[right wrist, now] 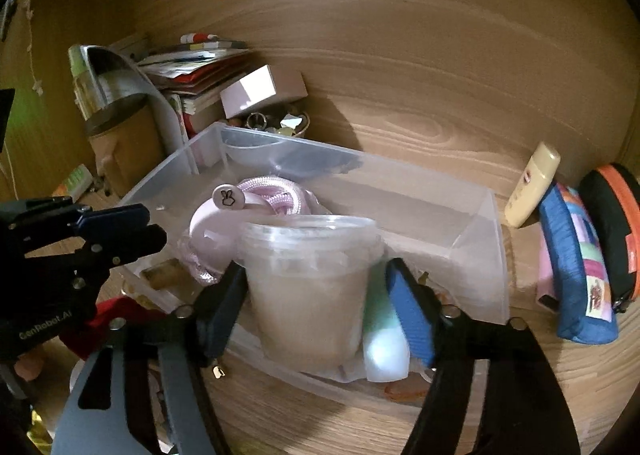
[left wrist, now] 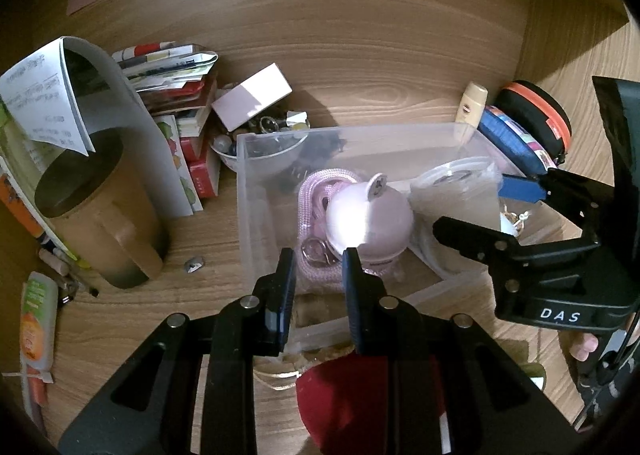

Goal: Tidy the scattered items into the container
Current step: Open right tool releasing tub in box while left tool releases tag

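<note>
Both grippers work at the clear plastic bin on the wooden desk.

The right gripper has its fingers spread around a lidded translucent tub, which stands inside the bin at its near right; whether the pads press its walls I cannot tell. The left gripper hovers at the bin's near wall, fingers parted with nothing between them; a pink round bottle on a pink cord lies just beyond its tips. A cream tube and a blue pouch lie right of the bin.
</note>
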Available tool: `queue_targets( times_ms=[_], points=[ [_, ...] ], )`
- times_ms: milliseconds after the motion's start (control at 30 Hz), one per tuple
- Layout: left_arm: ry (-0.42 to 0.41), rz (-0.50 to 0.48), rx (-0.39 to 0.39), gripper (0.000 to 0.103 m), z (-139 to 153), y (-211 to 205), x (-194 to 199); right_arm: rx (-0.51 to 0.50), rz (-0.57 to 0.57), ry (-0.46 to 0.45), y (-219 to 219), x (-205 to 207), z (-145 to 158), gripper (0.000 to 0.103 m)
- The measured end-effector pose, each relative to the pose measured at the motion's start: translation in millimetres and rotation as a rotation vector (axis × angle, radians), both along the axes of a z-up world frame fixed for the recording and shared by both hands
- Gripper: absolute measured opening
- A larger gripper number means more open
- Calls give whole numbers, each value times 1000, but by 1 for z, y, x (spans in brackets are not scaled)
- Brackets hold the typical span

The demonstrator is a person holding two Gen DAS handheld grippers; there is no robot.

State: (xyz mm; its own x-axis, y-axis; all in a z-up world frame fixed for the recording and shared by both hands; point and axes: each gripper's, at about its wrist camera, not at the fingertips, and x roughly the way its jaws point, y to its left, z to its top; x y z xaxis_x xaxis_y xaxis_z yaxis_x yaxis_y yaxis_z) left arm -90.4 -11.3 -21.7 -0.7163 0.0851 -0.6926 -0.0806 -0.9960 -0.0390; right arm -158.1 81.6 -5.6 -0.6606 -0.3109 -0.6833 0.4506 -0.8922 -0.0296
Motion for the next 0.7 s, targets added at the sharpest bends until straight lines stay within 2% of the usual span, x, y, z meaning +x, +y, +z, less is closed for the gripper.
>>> queue_targets(
  times_ms=[100,200,367,433,500,700],
  points=[
    [8,-3,4,25,2,-1,3,16,-15,30,0,2,4,75],
    [24,5,0,40,5,-1,7,19,-17,35,1,2,5,76],
    [44,-1,1,45,11,-1,16,15,-22,18,4,2,6,77],
    [50,-5,6,48,13,-1,20,17,-33,22,6,4,8,81],
    [61,6,0,58,15,-1,24,15,-38,33,9,6,10,85],
    [63,20,13,59,14,-6,36,6,-48,39,18,18,15,85]
  ],
)
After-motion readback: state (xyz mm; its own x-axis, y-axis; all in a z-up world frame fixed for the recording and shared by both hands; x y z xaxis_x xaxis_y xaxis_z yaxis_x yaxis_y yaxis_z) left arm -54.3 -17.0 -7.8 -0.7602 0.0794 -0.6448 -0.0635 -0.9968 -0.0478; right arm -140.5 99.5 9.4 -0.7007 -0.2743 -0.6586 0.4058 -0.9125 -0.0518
